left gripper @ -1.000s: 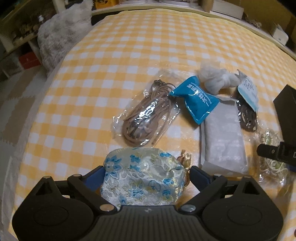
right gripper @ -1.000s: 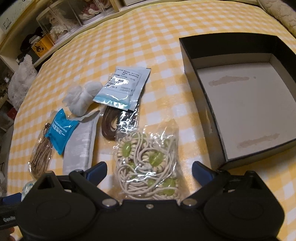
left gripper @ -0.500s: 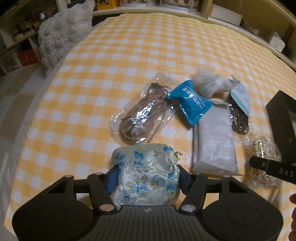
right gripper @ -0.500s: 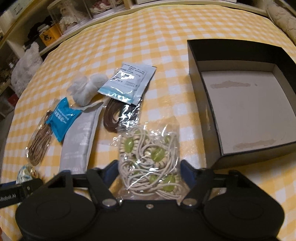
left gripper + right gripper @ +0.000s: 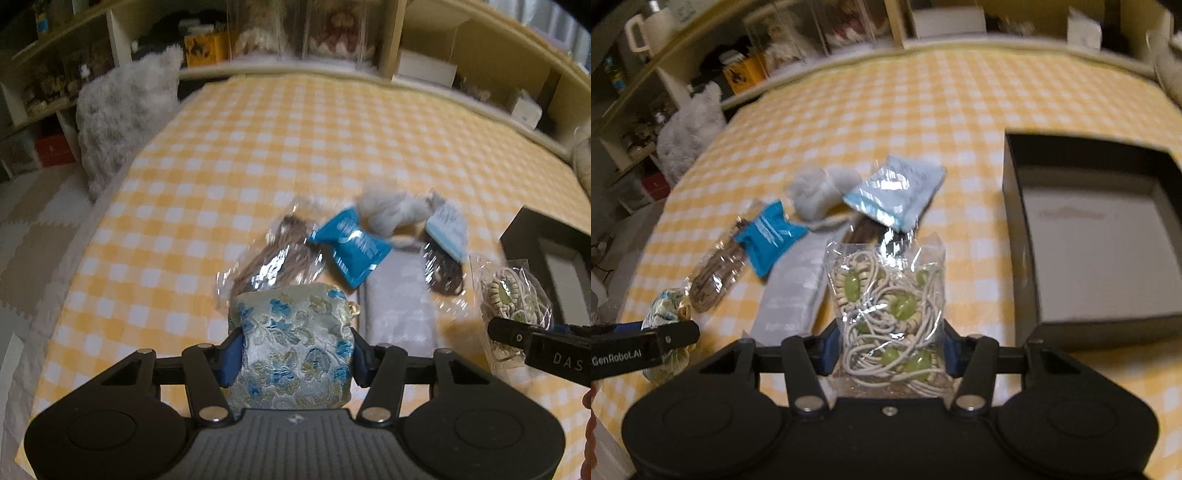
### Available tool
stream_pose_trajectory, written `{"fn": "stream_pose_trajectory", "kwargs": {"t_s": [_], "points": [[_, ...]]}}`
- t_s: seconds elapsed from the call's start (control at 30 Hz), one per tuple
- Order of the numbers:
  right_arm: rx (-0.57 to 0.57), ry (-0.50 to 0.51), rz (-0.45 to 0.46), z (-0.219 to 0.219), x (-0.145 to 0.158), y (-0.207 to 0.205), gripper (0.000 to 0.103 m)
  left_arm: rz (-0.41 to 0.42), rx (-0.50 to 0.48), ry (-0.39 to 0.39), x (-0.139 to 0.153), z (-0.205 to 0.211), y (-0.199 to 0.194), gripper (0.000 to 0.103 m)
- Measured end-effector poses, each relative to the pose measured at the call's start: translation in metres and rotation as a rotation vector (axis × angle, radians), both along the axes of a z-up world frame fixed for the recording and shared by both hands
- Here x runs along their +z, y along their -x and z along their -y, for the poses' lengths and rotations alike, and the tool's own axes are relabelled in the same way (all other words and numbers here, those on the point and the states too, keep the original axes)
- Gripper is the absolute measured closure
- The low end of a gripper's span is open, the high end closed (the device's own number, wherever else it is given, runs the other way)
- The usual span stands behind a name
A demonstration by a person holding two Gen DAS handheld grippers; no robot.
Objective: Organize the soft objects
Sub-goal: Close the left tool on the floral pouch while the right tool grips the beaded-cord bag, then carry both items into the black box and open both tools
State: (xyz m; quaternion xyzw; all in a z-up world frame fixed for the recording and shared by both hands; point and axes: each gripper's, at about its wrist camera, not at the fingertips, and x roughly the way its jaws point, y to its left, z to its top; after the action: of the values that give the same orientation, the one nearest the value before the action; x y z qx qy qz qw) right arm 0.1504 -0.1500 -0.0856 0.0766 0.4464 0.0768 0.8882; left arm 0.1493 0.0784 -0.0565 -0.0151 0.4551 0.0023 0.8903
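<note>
The bed (image 5: 960, 99), under a yellow-and-white checked quilt, carries everything. An open black box (image 5: 1100, 243) with a pale floor sits to the right, probably meant for the soft things. Left of it lies a loose row of crinkly packets (image 5: 894, 188). The left tongs (image 5: 293, 354) have just closed on a brocade pouch (image 5: 291, 339), padded and flowered. The right tongs (image 5: 888, 352) have likewise clamped a clear bag of beaded cord (image 5: 886, 306); blur hides whether either has left the quilt.

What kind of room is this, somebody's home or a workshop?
Most likely a home, perhaps a living room or bedroom. A yellow checked cloth covers the surface, cluttered shelves with boxes and knick-knacks line the wall, and a fluffy grey cushion sits at the edge.
</note>
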Motion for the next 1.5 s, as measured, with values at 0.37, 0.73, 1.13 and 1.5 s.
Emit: {"fn": "stream_pose_trajectory", "kwargs": {"t_s": [0.37, 0.73, 1.13, 1.5], "points": [[0.009, -0.003, 0.136, 0.027, 0.053, 0.009, 0.050, 0.138, -0.059, 0.003, 0.037, 0.024, 0.007, 0.052], [-0.008, 0.047, 0.216, 0.079, 0.095, 0.009, 0.050, 0.215, -0.207, 0.037, 0.070, 0.097, -0.013, 0.053], [-0.173, 0.079, 0.191, 0.176, 0.087, 0.002, 0.050, 0.210, -0.369, 0.124, 0.067, 0.202, -0.042, 0.053], [-0.205, 0.036, 0.062, 0.218, 0.046, -0.011, 0.050, 0.050, -0.409, 0.227, 0.017, 0.255, -0.060, 0.053]]}}
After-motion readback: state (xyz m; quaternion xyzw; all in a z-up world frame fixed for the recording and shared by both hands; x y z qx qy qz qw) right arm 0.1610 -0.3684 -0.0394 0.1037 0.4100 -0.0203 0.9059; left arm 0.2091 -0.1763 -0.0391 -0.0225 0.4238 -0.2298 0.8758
